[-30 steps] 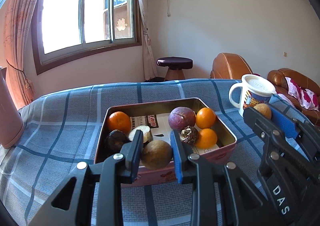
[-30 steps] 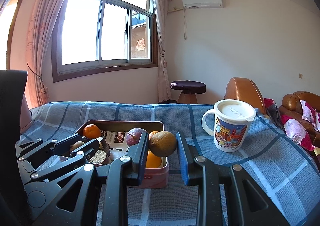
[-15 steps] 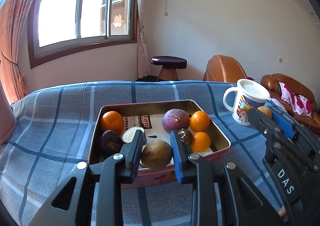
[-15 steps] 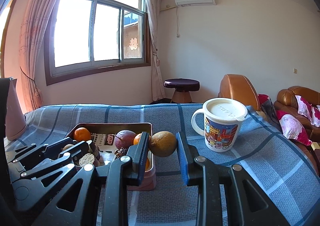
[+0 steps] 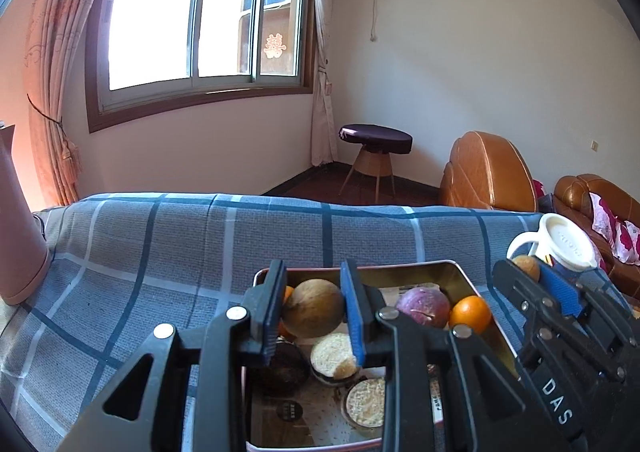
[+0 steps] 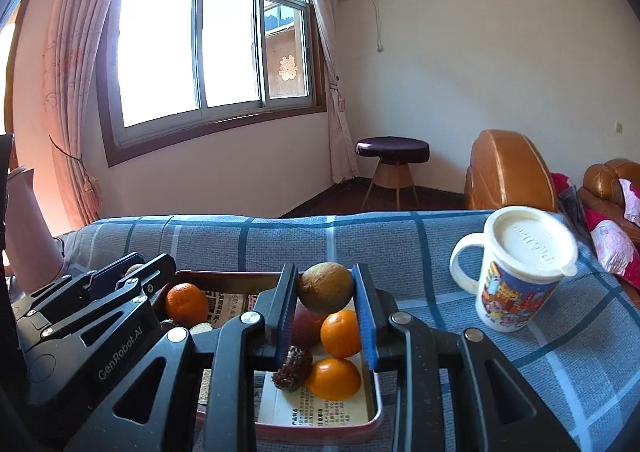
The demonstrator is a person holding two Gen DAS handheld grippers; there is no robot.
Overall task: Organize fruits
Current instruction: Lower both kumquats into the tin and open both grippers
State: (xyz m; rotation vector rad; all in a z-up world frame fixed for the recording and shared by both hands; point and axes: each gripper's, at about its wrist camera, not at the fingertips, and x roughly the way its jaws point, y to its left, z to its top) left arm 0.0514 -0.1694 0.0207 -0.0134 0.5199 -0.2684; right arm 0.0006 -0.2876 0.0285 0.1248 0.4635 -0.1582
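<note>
A pink metal tin sits on the blue checked cloth and holds oranges, a purple passion fruit, dark fruit and cut halves. My left gripper is shut on a brown round fruit above the tin's near left part. My right gripper is shut on another brown round fruit above the tin's right side. The right gripper also shows at the right of the left wrist view.
A white lidded cartoon mug stands right of the tin. A pink vessel stands at the far left of the table. Beyond the table are a stool and brown leather armchairs.
Both grippers moved forward over the tin and now look down into it, each still holding its brown fruit. The tin looks closer and lower in both views.
</note>
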